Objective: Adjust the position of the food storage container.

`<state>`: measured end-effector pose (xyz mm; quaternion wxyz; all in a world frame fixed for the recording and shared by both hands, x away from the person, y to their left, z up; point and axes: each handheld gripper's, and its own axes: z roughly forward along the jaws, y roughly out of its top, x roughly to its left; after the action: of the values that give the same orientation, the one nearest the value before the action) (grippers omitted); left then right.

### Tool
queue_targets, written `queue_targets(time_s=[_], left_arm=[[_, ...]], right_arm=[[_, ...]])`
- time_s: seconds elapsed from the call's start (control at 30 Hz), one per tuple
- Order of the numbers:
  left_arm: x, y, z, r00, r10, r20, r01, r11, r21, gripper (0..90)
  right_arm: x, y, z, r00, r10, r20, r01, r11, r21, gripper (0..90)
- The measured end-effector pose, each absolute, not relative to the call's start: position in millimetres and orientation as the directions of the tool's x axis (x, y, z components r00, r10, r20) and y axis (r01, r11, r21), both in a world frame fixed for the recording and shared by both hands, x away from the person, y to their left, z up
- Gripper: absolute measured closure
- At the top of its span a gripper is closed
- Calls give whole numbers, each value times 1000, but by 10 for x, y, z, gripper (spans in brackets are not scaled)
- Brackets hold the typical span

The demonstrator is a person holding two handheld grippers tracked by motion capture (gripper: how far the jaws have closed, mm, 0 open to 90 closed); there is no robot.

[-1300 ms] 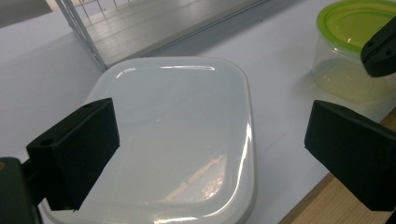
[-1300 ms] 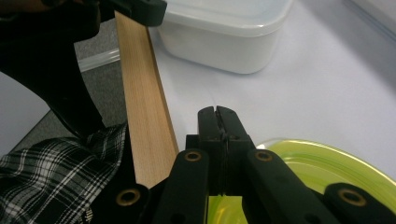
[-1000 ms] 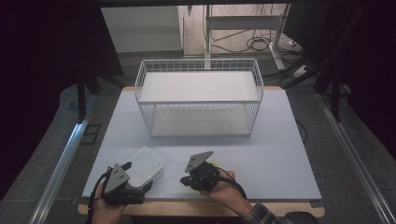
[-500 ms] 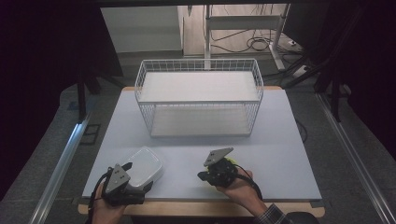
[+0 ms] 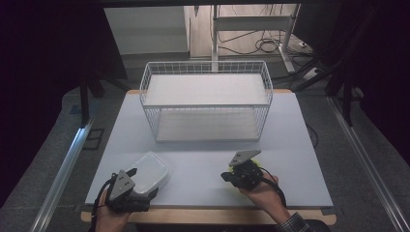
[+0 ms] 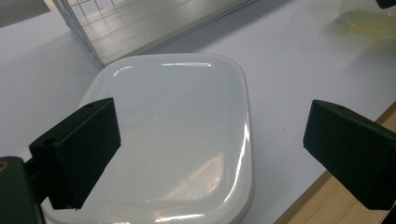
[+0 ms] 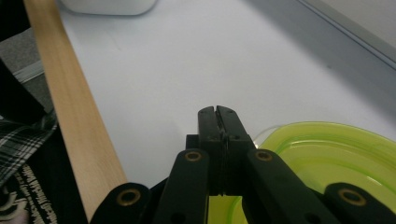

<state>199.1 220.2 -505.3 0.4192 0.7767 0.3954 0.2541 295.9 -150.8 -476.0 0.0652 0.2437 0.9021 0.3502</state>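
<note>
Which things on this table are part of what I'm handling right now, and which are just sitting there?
In hand:
white lidded box, between the open left tongs
yellow-green lid, at the shut right tongs

Lying about:
wire basket
cables on the floor

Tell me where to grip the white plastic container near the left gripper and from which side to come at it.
Grip the white container across its shorter width, on the two long side walls below the lid's rim, coming in from the near table edge where the left gripper already is. The glossy, domed lid with rounded corners offers little to pinch from above, while its open jaws already stand wider than the box, probably wide enough to close on it.
</note>
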Motion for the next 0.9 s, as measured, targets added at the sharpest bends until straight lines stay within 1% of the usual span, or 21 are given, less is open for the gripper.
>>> queue_targets(time_s=[0.5, 0.9], left_arm=[[2002, 2193, -5070, 563, 824, 70, 411, -353, 841, 43], [2009, 2194, -5076, 562, 824, 71, 419, -358, 835, 49]], right_arm=[[3142, -2079, -4737, -782, 621, 59, 488, 551, 677, 895], [3256, -2467, -4705, -705, 706, 68, 547, 480, 686, 894]])
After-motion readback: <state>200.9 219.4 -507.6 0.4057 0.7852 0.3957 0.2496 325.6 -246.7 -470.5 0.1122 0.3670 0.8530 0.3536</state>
